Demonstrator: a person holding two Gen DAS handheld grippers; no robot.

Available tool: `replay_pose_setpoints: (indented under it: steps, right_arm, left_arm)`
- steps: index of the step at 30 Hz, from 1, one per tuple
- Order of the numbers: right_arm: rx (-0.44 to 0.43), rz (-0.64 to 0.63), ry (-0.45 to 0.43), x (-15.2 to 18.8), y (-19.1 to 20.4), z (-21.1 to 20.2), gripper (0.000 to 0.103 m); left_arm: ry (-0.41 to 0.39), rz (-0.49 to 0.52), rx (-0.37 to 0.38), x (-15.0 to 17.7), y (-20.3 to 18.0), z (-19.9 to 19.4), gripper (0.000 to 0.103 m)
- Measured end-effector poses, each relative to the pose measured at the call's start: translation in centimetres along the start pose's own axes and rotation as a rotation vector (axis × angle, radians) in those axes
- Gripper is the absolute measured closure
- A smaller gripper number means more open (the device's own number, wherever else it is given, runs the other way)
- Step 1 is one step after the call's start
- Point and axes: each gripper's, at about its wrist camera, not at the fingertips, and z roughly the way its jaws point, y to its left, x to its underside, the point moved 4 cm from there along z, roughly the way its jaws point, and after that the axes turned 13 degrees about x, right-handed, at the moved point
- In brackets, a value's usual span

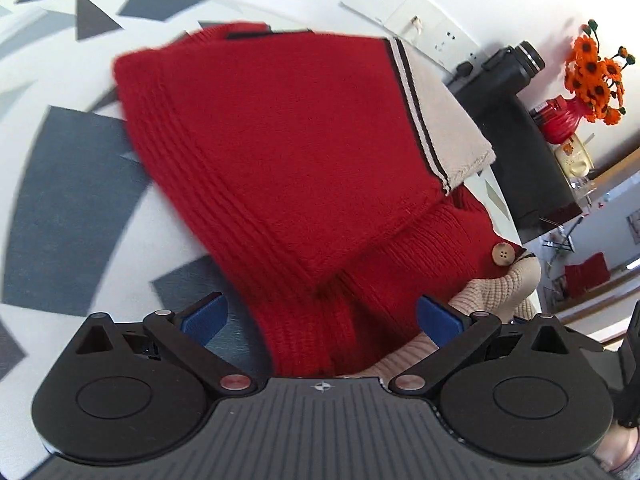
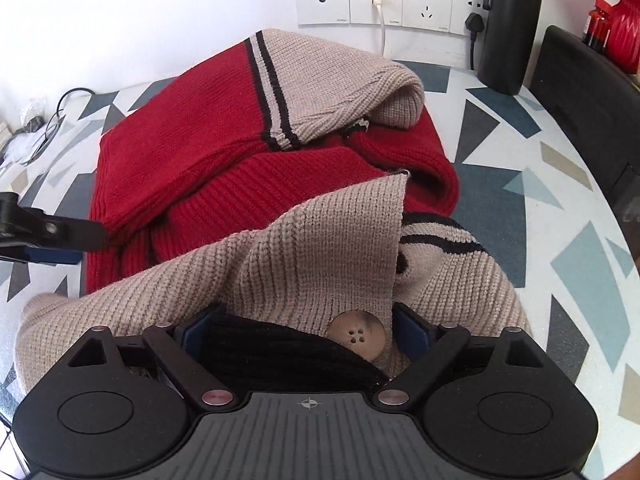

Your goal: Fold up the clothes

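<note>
The red and beige ribbed knit cardigan (image 2: 248,152) lies bunched on the bench (image 2: 540,184), its length running away toward the wall. The right hand-held gripper (image 2: 304,332) is nearer, fingers spread around the beige buttoned edge; the left hand-held gripper (image 1: 320,316) stands spread at the red hem

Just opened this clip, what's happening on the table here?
A person with a handheld gripper in each hand is folding a red and beige knit cardigan on a table with a geometric pattern. The right gripper is open around the beige button edge, with a wooden button between its fingers. The left gripper is open at the red ribbed hem, not clamped. The cardigan lies bunched and partly folded over itself. A black bottle stands by the wall sockets.
</note>
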Motion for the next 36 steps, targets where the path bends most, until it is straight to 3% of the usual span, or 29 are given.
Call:
replay_pose_setpoints:
  steps: [3,6,8,11,15,22,26,28,31,33,34,35,36]
  right_arm:
    - [0.008,-0.01,0.003,0.0,0.3,0.3,0.014]
    - [0.012,-0.004,0.012,-0.4,0.6,0.4,0.014]
    - [0.014,-0.001,0.016,-0.6,1.0,0.4,0.016]
    - [0.009,-0.011,0.018,-0.8,2.2,0.3,0.016]
    - [-0.026,-0.052,0.029,-1.4,4.5,0.3,0.016]
    - [-0.206,-0.173,0.059,-2.8,10.7,-0.4,0.015]
    - [-0.226,-0.282,0.036,-3.0,15.5,-0.4,0.012]
    - [-0.239,-0.299,0.028,-3.1,17.1,-0.2,0.012]
    - [-0.266,-0.311,0.022,-3.1,18.6,0.1,0.01]
    - [-0.292,-0.294,0.025,-2.9,18.2,-0.1,0.008]
    - [-0.304,-0.282,0.026,-2.8,17.9,-0.3,0.008]
    - [-0.317,-0.27,0.027,-2.6,17.5,-0.6,0.007]
    - [-0.332,-0.256,0.028,-2.4,17.1,-0.9,0.007]
  left_arm:
    - [-0.014,-0.026,-0.028,-0.3,0.6,0.1,0.014]
    - [-0.042,-0.059,-0.06,-0.6,1.4,-0.5,0.021]
    - [-0.06,-0.081,-0.082,-0.9,1.9,-0.8,0.05]
    - [-0.127,-0.146,-0.093,-0.8,3.3,-2.7,0.058]
    - [-0.2,-0.144,-0.157,-0.7,4.8,-5.4,0.065]
    - [-0.347,-0.17,-0.291,-1.0,8.4,-10.5,0.072]
    - [-0.438,-0.244,-0.335,-0.7,10.9,-14.2,0.078]
    - [-0.468,-0.264,-0.388,-1.2,12.2,-15.5,0.079]
    - [-0.461,-0.339,-0.332,-1.5,13.8,-16.6,0.077]
    - [-0.453,-0.326,-0.306,-1.7,13.9,-17.0,0.06]
    - [-0.448,-0.313,-0.292,-1.6,13.7,-17.1,0.042]
    - [-0.444,-0.296,-0.277,-1.7,13.5,-17.0,0.032]
    - [-0.432,-0.272,-0.26,-1.6,12.8,-16.9,0.031]
